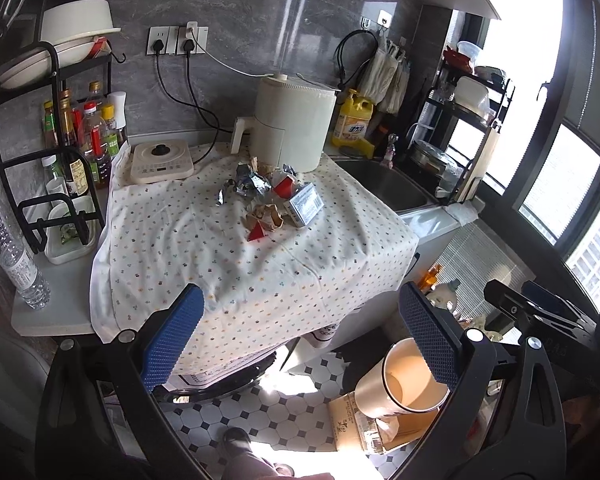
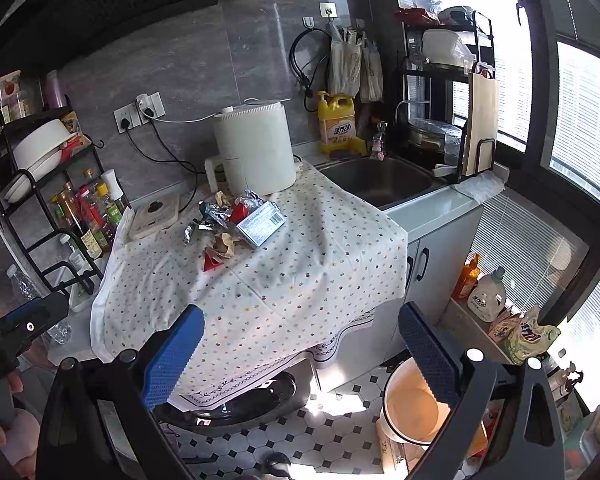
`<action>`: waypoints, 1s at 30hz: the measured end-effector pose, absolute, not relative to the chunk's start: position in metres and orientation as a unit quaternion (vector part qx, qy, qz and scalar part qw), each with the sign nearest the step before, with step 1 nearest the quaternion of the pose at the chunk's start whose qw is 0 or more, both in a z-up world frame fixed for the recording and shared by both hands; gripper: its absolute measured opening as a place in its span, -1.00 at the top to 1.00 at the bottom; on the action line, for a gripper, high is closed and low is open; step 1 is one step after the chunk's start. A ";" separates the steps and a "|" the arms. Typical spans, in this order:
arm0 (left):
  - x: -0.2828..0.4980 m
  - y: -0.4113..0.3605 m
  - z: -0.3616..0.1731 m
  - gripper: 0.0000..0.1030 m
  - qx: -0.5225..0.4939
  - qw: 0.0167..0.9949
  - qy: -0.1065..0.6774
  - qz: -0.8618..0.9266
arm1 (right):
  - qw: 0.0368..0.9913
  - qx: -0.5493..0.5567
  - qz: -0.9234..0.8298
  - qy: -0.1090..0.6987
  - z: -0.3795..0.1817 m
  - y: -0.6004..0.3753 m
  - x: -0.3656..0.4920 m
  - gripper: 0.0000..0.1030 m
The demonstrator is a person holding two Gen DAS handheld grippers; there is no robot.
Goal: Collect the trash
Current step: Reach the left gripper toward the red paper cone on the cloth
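Left gripper and right gripper: blue pads spread wide, empty. Trash pile, frame centre on dotted tablecloth: crumpled foil, brown paper, red wrappers, grey carton.

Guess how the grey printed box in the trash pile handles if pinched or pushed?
The grey box looks like thin cardboard: probably light, and may crush under hard jaws. Its flat faces suggest sliding, not rolling. It rests partly on crumpled wrappers, so a push likely drags them along.
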State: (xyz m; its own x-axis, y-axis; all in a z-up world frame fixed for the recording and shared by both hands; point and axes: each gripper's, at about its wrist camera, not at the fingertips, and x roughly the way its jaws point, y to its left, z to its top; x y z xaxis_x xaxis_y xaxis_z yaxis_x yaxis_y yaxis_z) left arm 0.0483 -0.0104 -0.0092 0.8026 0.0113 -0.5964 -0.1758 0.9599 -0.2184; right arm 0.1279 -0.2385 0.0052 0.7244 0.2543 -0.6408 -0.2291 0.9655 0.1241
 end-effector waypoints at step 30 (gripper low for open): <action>0.274 0.074 -0.128 -0.31 -0.193 0.892 0.409 0.004 | 0.898 0.020 0.158 0.411 -0.047 -0.181 0.310 -0.78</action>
State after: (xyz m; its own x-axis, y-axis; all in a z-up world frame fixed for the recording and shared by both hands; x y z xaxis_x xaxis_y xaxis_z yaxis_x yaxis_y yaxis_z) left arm 0.2741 0.0739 -0.1278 0.6660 -0.1515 -0.7304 -0.1646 0.9252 -0.3420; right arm 0.3104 -0.1810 -0.0471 0.6125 0.2996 -0.7315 -0.2670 0.9494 0.1653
